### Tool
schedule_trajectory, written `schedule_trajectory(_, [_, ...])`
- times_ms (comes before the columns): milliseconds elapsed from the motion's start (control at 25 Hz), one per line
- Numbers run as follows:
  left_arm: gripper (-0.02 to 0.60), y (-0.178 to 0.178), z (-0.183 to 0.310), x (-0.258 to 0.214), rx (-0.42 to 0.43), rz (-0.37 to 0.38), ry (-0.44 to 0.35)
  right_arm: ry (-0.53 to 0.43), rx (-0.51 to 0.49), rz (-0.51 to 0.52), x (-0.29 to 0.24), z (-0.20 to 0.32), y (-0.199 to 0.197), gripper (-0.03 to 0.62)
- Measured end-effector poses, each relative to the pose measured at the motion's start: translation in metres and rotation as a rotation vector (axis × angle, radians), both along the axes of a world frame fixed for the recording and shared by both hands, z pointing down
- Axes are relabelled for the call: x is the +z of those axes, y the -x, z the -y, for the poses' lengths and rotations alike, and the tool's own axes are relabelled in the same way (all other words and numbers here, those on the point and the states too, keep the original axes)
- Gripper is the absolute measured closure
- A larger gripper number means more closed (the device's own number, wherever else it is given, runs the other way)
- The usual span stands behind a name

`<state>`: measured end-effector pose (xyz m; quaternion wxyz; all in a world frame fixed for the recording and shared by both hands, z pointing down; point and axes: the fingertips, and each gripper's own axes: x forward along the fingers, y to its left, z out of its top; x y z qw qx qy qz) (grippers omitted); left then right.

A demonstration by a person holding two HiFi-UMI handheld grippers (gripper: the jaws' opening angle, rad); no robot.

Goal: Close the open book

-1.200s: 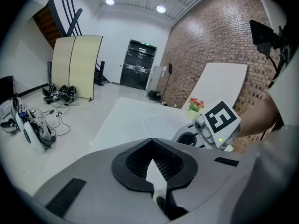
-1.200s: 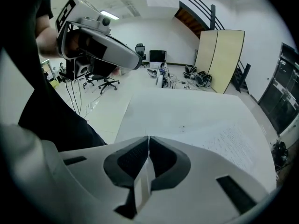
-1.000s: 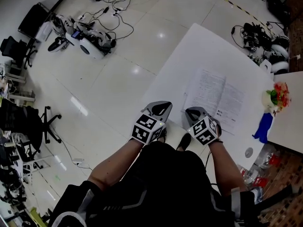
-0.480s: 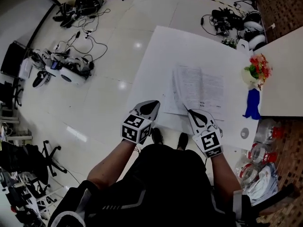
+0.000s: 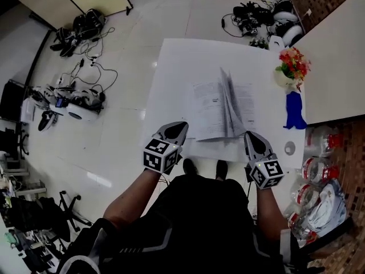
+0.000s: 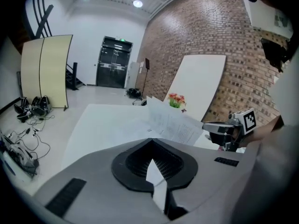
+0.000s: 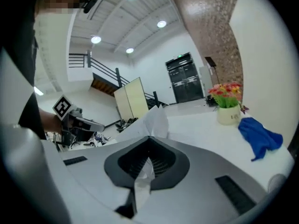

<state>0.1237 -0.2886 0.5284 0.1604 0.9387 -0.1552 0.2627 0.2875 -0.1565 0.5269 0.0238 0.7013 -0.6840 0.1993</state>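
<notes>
An open book (image 5: 208, 110) lies on the white table (image 5: 177, 61) in the head view. Its right-hand pages (image 5: 231, 104) stand up, tilted over the spine. My right gripper (image 5: 251, 137) is at their near lower corner, shut on the paper. In the right gripper view the pages (image 7: 156, 120) rise just beyond the right gripper (image 7: 148, 158). My left gripper (image 5: 178, 128) hovers at the table's near edge, left of the book, apart from it, jaws together. From the left gripper (image 6: 152, 161) the lifted pages (image 6: 175, 125) show ahead.
A flower pot (image 5: 291, 67) and a blue cloth (image 5: 293, 112) sit at the table's right side, beside a second table (image 5: 336, 56). Plastic bottles (image 5: 316, 170) lie on the floor to the right. Cables and devices (image 5: 74, 101) are spread over the floor to the left.
My right gripper moved right and upward, rolling, and the book's right-hand pages rose from flat to upright. The left gripper shifted slightly along the near edge.
</notes>
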Motion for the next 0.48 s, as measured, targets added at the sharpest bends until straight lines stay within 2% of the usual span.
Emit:
schedule_trajectory(200, [0.588, -0.008, -0.012, 0.000, 0.016, 0.022, -0.005, -0.019, 0.158, 0.202, 0.031, -0.017, -0.042, 0.594])
schedule_trajectory(480, [0.588, -0.005, -0.019, 0.001, 0.008, 0.039, -0.003, -0.014, 0.336, 0.464, 0.075, -0.036, -0.080, 0.594])
